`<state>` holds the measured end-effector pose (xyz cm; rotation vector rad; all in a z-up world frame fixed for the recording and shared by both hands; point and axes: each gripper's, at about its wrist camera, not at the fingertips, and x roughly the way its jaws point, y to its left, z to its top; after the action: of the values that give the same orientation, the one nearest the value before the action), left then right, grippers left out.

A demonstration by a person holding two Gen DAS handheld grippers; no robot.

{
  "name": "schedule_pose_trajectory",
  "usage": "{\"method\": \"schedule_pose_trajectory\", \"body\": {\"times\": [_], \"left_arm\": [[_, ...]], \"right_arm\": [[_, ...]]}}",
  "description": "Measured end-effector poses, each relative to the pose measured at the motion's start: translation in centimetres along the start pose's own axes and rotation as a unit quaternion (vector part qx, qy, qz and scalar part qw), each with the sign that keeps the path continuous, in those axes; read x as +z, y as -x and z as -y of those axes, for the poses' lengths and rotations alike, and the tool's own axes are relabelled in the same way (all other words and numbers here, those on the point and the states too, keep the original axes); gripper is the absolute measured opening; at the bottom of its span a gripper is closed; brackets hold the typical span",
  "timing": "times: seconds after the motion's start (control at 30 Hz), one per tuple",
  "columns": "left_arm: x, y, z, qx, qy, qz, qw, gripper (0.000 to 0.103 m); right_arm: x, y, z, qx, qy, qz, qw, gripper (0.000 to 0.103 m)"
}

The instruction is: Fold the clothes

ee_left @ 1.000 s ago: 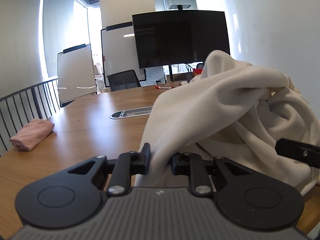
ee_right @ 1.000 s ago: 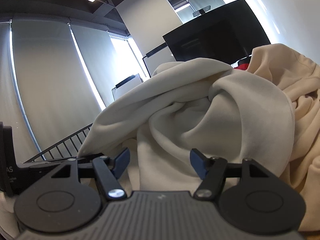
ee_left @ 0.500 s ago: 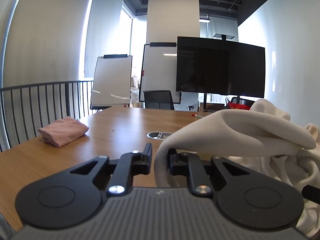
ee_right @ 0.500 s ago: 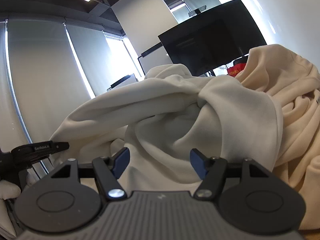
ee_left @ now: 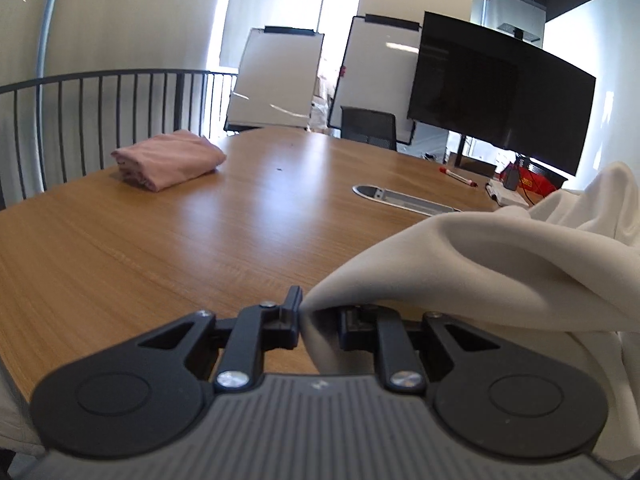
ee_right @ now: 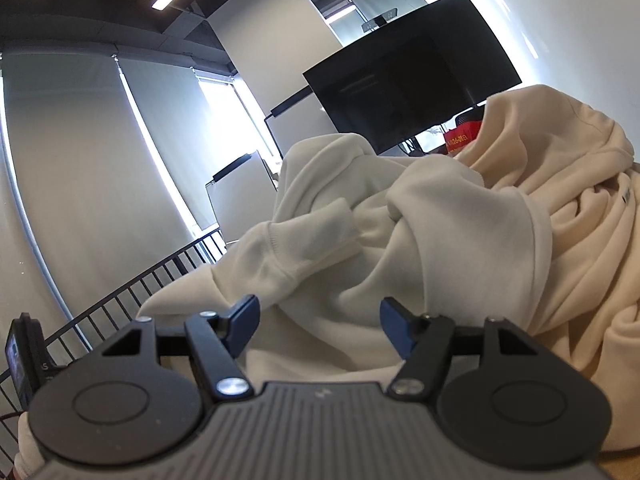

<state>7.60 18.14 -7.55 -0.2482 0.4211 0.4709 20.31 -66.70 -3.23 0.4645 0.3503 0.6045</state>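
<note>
The left gripper [ee_left: 318, 322] is clamped on a fold of the soft, thick off-white fleece garment [ee_left: 492, 276], heaped at the wooden counter's [ee_left: 168, 240] right side. The right gripper [ee_right: 320, 320] hangs apart, facing the bundle. I'd draw that edge out level and taut before pinching another. A folded pink cloth [ee_left: 168, 164] lies well apart.

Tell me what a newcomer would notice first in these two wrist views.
First, the rumpled cream fleece garment heaped in front of the open right gripper, one edge pinched in the left gripper. Next, the folded pink cloth at the far left edge of the round wooden table. Behind stands a large black screen.
</note>
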Motion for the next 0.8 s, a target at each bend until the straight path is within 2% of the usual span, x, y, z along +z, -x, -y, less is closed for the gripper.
{"method": "schedule_pose_trajectory", "body": {"times": [0.07,0.13,0.23,0.3,0.4,0.47,0.63,0.73,0.8], "left_arm": [[0.1,0.4,0.5,-0.026,-0.024,-0.004,0.9994,0.020],[0.0,1.1,1.6,-0.040,-0.064,0.007,0.9971,0.034],[-0.7,2.7,3.7,-0.044,-0.141,0.043,0.9881,0.046],[-1.6,3.7,5.3,-0.034,-0.201,0.074,0.9763,0.054],[-3.4,4.5,8.1,-0.002,-0.296,0.125,0.9469,0.054],[-4.4,5.0,9.4,0.022,-0.341,0.151,0.9277,0.055],[-4.6,6.1,9.9,0.055,-0.360,0.191,0.9115,0.057],[-5.1,6.9,9.9,0.059,-0.384,0.223,0.8941,0.068],[-5.4,7.2,10.0,0.053,-0.399,0.233,0.8852,0.070]], "right_arm": [[0.0,0.2,-0.5,0.006,0.003,0.002,1.000,0.073],[-0.1,0.2,-0.8,0.009,-0.001,0.001,1.000,0.073],[-0.1,0.3,-1.0,0.010,-0.004,-0.003,1.000,0.073],[-0.2,0.5,-1.1,0.010,-0.005,-0.005,1.000,0.073],[-0.2,0.7,-1.1,0.009,-0.006,-0.007,1.000,0.073],[-0.2,1.0,-1.1,0.010,-0.008,-0.008,1.000,0.073],[-0.2,1.5,-1.0,0.010,-0.009,-0.008,1.000,0.073],[-0.1,1.6,-0.9,0.008,-0.012,-0.007,1.000,0.073],[0.0,1.5,-0.8,0.009,-0.016,-0.007,1.000,0.073]]}}
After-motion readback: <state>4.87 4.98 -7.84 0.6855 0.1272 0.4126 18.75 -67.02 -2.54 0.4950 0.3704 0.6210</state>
